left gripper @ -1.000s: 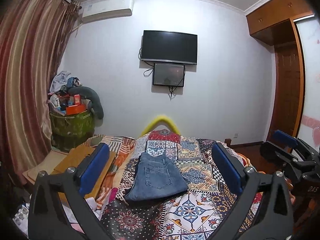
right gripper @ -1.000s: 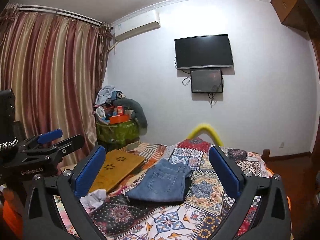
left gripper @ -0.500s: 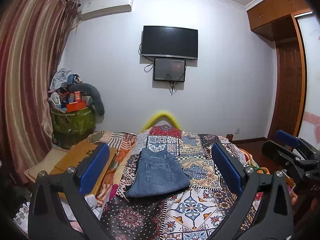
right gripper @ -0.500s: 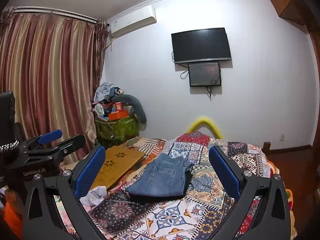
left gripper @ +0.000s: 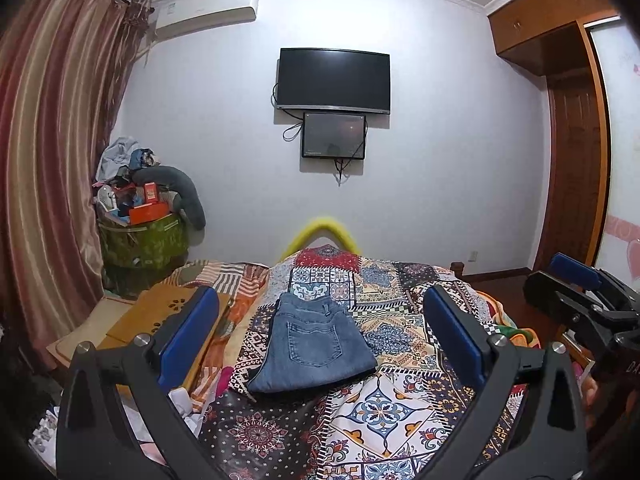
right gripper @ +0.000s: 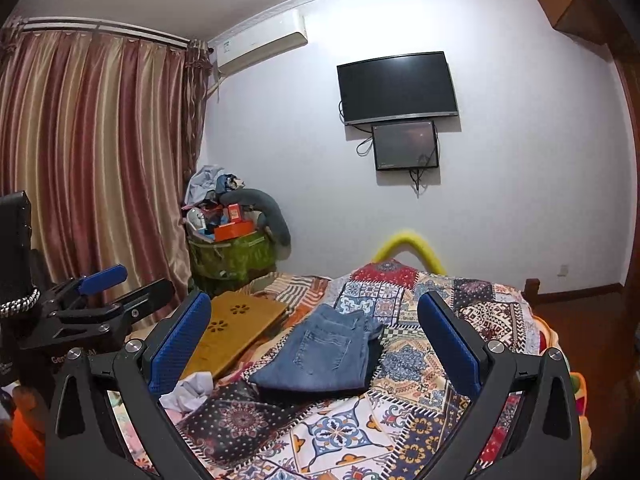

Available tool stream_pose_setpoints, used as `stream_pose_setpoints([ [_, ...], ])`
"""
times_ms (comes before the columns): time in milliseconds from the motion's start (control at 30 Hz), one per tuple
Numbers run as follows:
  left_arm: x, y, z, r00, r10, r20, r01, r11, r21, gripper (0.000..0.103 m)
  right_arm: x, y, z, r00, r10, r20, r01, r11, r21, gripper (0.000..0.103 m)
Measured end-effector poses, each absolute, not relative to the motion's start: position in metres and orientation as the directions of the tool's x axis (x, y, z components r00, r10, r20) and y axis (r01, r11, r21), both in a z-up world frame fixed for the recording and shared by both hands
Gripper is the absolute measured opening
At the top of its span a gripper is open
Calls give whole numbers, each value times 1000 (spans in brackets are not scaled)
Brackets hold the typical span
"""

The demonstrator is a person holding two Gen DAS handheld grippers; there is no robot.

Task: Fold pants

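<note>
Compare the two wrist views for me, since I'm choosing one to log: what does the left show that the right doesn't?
Only the left wrist view shows the brown wooden door and the right tongs.

Only the right wrist view shows the left tongs and the full spread of striped curtain.

Both show the folded blue denim pants on the patterned patchwork bedspread, and the black wall television.

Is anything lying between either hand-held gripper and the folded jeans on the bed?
Nothing visible does. The jeans lie folded on the patterned quilt, with only bare quilt between them and the open left hand-held gripper or the open right hand-held gripper.
</note>
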State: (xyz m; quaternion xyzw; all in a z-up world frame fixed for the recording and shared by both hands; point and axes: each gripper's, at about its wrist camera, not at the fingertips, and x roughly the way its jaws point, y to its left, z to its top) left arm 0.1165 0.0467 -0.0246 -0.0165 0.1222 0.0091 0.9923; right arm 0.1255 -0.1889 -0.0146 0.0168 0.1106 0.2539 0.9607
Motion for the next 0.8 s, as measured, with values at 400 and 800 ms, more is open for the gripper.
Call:
stream_pose_setpoints([
  [400, 116, 40, -23, 970, -5, -244, -1, 1000, -28, 103, 127, -192, -15, 846, 491, -209, -481, 871, 99, 103],
  [800, 117, 37, -22, 970, -19, -244, 13, 1000, -24, 103, 129, -194, -18, 846, 485, -219, -474, 874, 107, 103],
])
